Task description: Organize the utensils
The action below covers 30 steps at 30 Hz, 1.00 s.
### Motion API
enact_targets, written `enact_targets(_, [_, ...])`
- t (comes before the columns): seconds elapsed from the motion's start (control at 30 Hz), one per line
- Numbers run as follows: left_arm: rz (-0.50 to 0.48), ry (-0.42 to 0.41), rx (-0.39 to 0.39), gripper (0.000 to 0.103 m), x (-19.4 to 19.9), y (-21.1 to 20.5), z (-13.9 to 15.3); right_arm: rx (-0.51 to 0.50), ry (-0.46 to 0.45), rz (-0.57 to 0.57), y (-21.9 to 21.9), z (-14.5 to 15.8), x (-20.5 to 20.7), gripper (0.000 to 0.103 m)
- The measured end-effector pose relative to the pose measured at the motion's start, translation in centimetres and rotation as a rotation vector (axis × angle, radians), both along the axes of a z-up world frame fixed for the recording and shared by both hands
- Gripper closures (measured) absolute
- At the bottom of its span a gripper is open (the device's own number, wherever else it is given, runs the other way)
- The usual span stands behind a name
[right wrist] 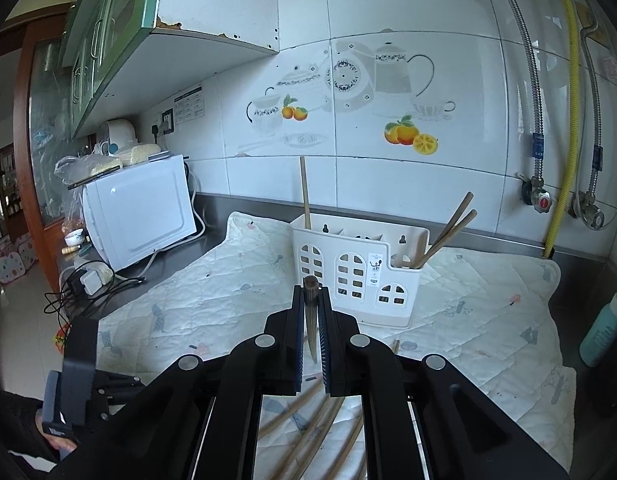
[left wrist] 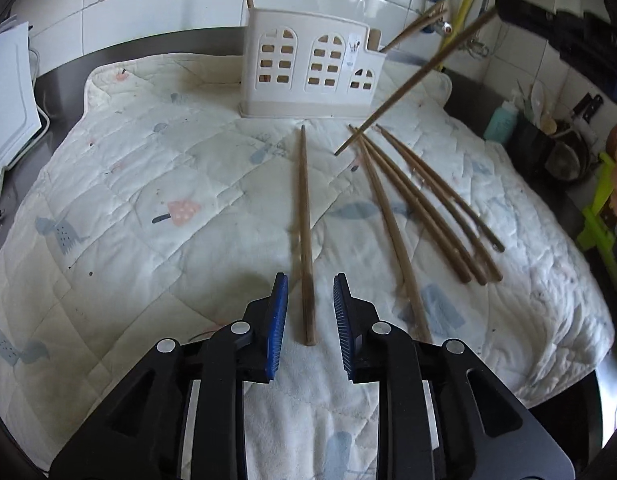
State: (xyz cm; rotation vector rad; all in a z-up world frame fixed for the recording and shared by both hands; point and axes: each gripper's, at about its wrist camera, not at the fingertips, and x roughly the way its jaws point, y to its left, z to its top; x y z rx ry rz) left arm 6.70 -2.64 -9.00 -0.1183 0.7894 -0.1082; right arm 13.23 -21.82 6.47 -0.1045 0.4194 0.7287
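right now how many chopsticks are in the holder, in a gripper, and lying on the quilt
standing chopsticks in the white holder: 3
held chopstick in the right gripper: 1
loose chopsticks lying on the quilt: 6
total: 10

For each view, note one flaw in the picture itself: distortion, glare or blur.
Left wrist view: fisheye bends the quilted mat into a bulge, and the right gripper at top right is blurred. Right wrist view: tile lines on the wall curve, with soft glare at right.
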Motion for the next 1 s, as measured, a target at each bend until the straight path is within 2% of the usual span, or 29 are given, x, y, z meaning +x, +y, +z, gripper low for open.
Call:
enact_targets(0.07, [-0.003, 0.003, 0.016, 0.081, -0.1, -0.3, -0.5, -0.003, -0.001, 0.002, 0.1, 0.0, 0.0, 0.096])
enact_targets(0.1, [-0.004, 0.006, 0.028, 0.087, -0.1, -0.4, -0.7, -0.002, -0.002, 0.002, 0.1, 0.0, 0.0, 0.096])
enact_targets(0.23, [0.000, -0.002, 0.073, 0.093, -0.2, -0.8, -1.1, -0.001, 0.000, -0.002, 0.1, 0.0, 0.1, 0.096])
enact_targets(0.33, [0.009, 0.001, 0.047, 0.098, 0.2, -0.4, -0.6, -0.003, 0.001, -0.001, 0.2, 0.1, 0.1, 0.096])
enact_targets(0.67, [0.045, -0.156, 0.035, 0.098, 0.9, 1.3, 4.4, 0.020, 0.007, 0.004, 0.3, 1.4, 0.7, 0.096])
enact_targets(1.0, [0.013, -0.240, 0.021, 0.098, 3.5, 2.3, 9.4, 0.021, 0.029, 0.023, 0.8, 5.2, 3.6, 0.097])
